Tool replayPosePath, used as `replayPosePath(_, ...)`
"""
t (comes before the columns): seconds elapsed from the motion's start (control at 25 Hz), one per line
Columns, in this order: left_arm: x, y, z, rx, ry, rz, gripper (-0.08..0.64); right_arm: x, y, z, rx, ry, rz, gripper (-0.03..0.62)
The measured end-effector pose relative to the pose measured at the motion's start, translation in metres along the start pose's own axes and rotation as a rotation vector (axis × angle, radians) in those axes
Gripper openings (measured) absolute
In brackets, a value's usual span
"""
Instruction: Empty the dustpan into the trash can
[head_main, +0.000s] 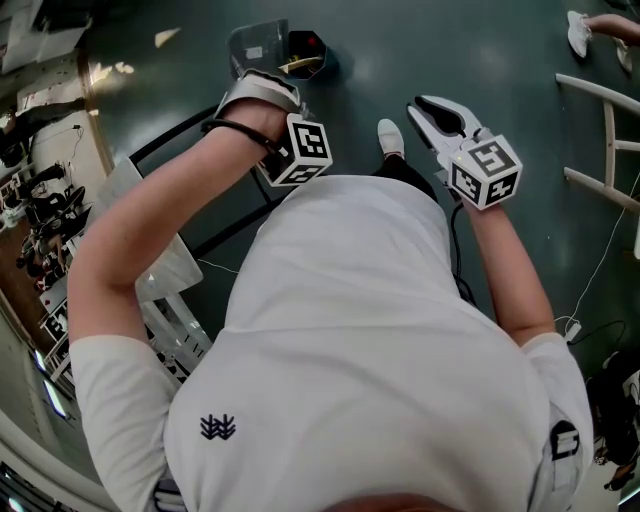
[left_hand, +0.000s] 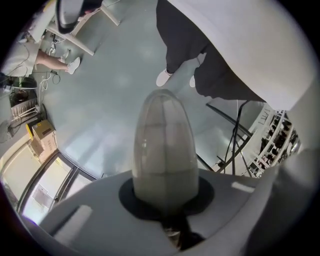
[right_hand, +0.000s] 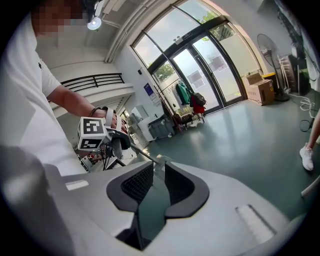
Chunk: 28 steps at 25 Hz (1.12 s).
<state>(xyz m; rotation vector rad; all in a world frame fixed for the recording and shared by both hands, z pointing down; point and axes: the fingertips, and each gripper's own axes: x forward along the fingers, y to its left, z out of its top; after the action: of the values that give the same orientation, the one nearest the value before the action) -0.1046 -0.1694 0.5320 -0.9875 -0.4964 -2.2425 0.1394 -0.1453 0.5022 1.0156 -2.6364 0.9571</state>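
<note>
My left gripper (head_main: 262, 90) is held out over the dark green floor, shut on the rounded translucent grey handle (left_hand: 164, 150) of the dustpan. The dustpan's grey translucent pan (head_main: 257, 45) hangs or stands just beyond it, next to a dark container with red inside (head_main: 307, 46); I cannot tell whether that is the trash can. In the right gripper view the left gripper (right_hand: 111, 134) shows with a thin rod (right_hand: 142, 154) running out from it. My right gripper (head_main: 434, 112) is at the right, apart from the dustpan, open with nothing between its pads (right_hand: 137, 182).
My white shoe (head_main: 390, 138) is on the floor between the grippers. A black metal frame (head_main: 170, 145) stands at the left and a white frame (head_main: 606, 140) at the right. Another person's shoe (head_main: 578, 32) is at the far right. Glass doors (right_hand: 210, 65) and cardboard boxes (left_hand: 42, 135) lie farther off.
</note>
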Motion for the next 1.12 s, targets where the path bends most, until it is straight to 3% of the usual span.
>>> replayPosePath(0.4,0.011,-0.045,-0.031,-0.248,-0.047,-0.114,0.084,0.013,0.019,-0.003,-0.051,0.044,0.067,0.072)
replayPosePath(0.76,0.012,-0.134,-0.047,-0.534,-0.134,-0.232,0.084,0.036,0.069,-0.005,-0.135,0.115,0.165,0.071)
replayPosePath(1.12,0.012,-0.229,-0.044,-0.853,-0.259,-0.284,0.084,0.059,0.141,-0.012,-0.232,0.179,0.244,0.063)
